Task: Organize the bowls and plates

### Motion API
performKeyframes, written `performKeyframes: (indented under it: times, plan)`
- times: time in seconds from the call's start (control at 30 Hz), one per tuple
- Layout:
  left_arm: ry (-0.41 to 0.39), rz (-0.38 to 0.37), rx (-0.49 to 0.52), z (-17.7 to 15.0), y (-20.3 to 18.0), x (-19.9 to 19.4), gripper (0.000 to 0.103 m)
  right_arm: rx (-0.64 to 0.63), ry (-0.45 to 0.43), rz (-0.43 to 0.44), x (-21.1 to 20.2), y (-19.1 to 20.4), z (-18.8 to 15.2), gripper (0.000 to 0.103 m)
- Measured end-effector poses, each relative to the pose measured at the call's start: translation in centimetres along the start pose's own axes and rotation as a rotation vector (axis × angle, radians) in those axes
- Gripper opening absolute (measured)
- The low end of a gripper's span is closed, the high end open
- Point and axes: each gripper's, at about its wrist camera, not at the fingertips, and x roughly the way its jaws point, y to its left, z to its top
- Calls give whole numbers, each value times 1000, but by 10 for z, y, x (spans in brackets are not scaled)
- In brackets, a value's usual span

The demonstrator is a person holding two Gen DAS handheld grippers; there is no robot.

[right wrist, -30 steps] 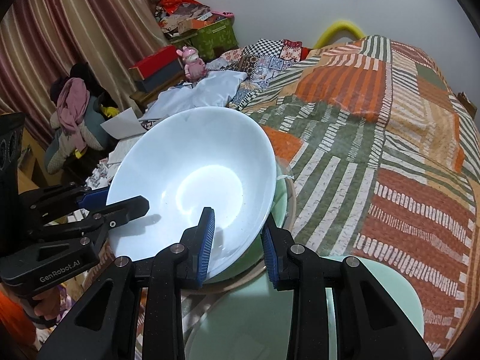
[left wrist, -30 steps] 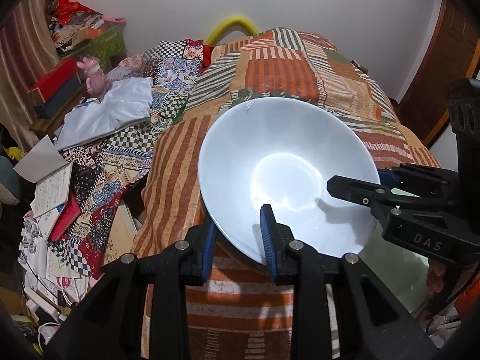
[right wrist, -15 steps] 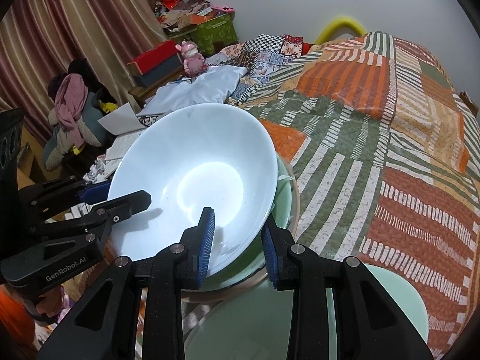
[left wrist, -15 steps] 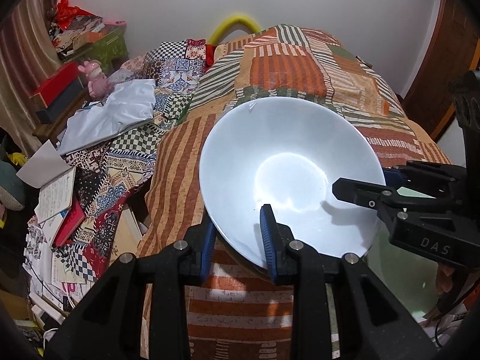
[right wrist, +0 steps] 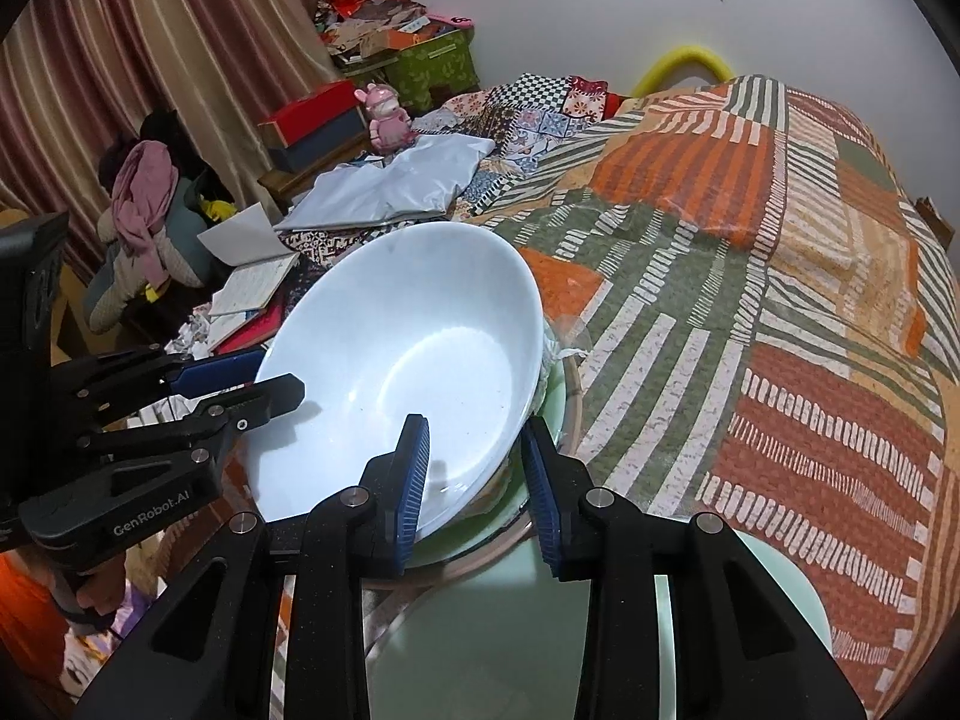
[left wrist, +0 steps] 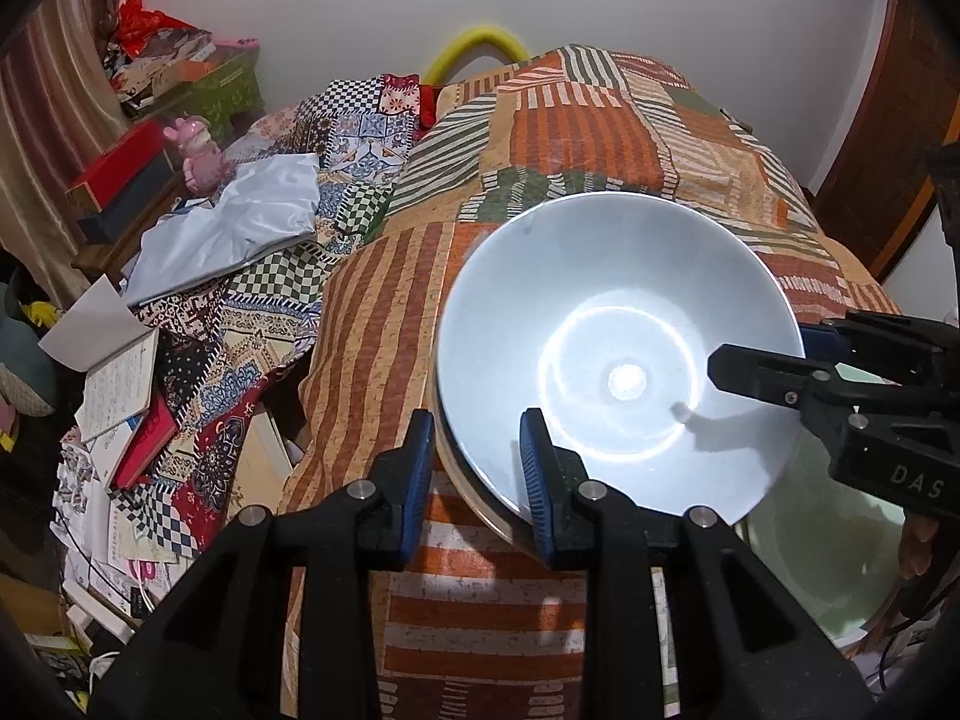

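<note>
Since the earlier frame, white bowl (left wrist: 618, 354) has settled flatter. Left wrist view: left gripper (left wrist: 474, 468) clamps its near-left rim. Right wrist view: right gripper (right wrist: 474, 480) straddles the near-right rim, pinch slackening, above green plate (right wrist: 510, 648).

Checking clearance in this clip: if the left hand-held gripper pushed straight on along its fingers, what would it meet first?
The white bowl: the left hand-held gripper already has its rim between its fingers, so the bowl's wall lies directly ahead. Beyond it probably comes the patchwork bedspread, though depth is unclear.
</note>
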Motion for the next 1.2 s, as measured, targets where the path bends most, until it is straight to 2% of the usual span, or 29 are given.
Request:
performKeyframes:
  times: [0.23, 0.37, 0.47, 0.67, 0.8, 1.2]
  plan:
    - [-25, -10, -31, -2, 9, -11, 28, -22, -29, -38, -10, -4, 0, 31]
    - [-50, -44, -65, -3, 17, -20, 28, -14, -30, -42, -10, -8, 0, 31]
    - [-31, -69, -80, -5, 20, -18, 28, -2, -25, -45, -9, -12, -1, 31]
    - [13, -146, -119, -7, 20, -3, 28, 9, -13, -38, -3, -15, -1, 37]
    - [37, -177, -127, -9, 15, 8, 37, 19, 15, -24, 6, -18, 0, 41]
    - [64, -205, -150, -11, 14, 28, 41, 14, 105, 9, 32, -13, -6, 43]
